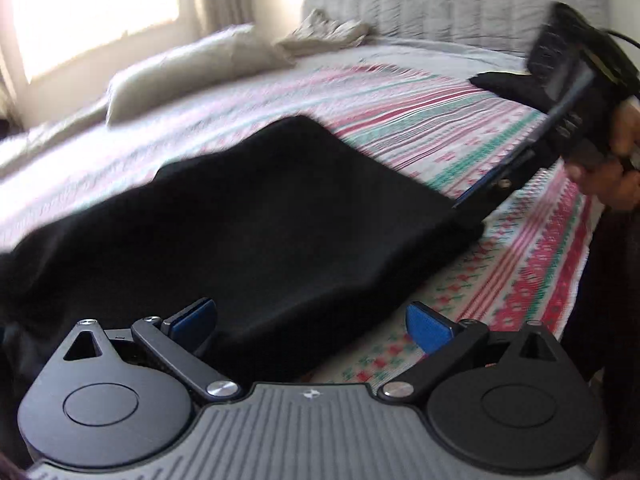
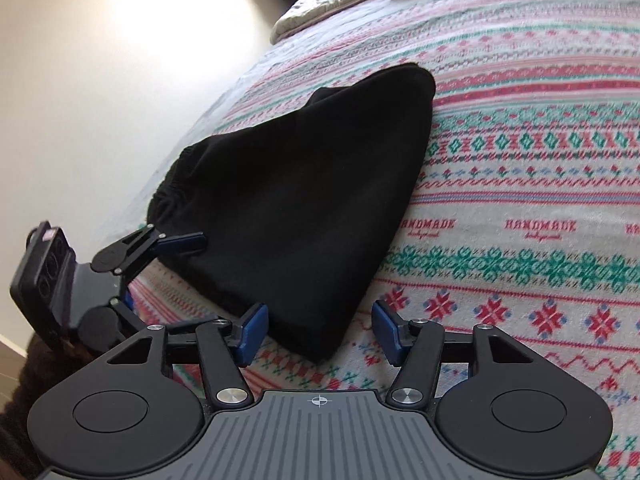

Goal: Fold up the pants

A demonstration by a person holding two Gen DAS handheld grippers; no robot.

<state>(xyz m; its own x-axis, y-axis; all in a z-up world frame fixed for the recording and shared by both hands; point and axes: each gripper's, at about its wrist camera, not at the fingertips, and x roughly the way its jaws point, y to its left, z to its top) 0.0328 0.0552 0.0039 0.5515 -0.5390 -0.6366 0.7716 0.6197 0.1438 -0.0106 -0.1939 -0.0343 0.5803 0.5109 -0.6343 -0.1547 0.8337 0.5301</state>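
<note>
left gripper (image 1: 310, 326) – spread wide, holding nothing, at the pants' (image 2: 296, 208) near-left edge | pants – folded black bundle on the patterned bedspread (image 2: 520, 160) | right gripper (image 2: 320, 334) – wide, empty, at near corner | tip: pinch all layers, keep edges square

Black pants (image 2: 296, 200) lie folded into a thick wedge on the bed just ahead of my claws — elastic waistband bunched at my left, fabric soft and plain.

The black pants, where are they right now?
The black pants lie folded on the patterned bedspread, right in front of both open grippers: the right gripper at their near corner, the left gripper at another edge.
</note>
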